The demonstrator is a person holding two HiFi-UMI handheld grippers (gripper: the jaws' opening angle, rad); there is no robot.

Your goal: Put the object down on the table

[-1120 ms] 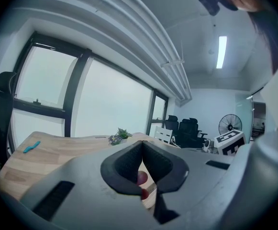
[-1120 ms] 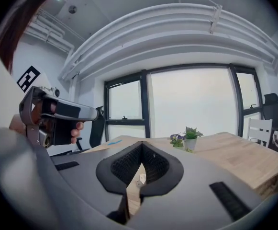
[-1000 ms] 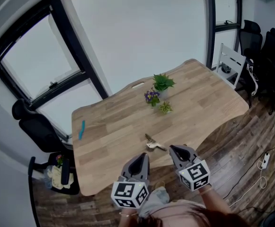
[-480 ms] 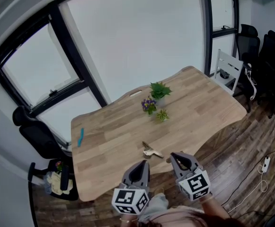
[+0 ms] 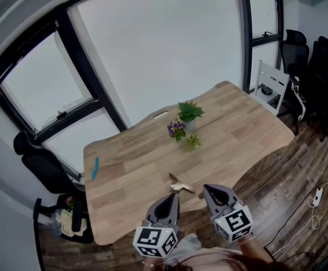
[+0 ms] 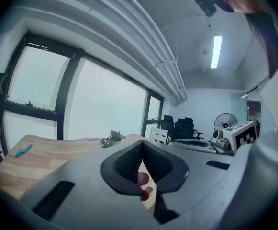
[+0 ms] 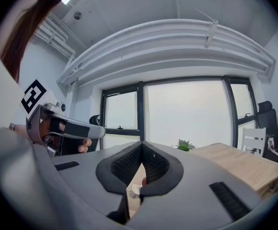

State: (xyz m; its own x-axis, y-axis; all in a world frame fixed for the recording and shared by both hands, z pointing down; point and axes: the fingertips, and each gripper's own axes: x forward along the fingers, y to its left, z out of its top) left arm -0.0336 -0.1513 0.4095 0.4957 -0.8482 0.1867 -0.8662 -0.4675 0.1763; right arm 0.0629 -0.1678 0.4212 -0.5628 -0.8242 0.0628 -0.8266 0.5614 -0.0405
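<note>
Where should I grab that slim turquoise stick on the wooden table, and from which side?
Its middle, pinched across the narrow width, from above: the slim turquoise stick lies flat on the wooden table, close to its edge.

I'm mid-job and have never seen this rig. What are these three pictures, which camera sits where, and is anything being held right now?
There is no robot arm here: a person holds a two-jaw gripper in each hand. The head view looks down from the person's head onto the left gripper and the right gripper, each carrying a marker cube. The other two views ride on the grippers and look along their jaws. Both pairs of jaws are closed with nothing gripped. On the wooden table lie a small pale object near the front edge, three potted plants and a blue item.
</note>
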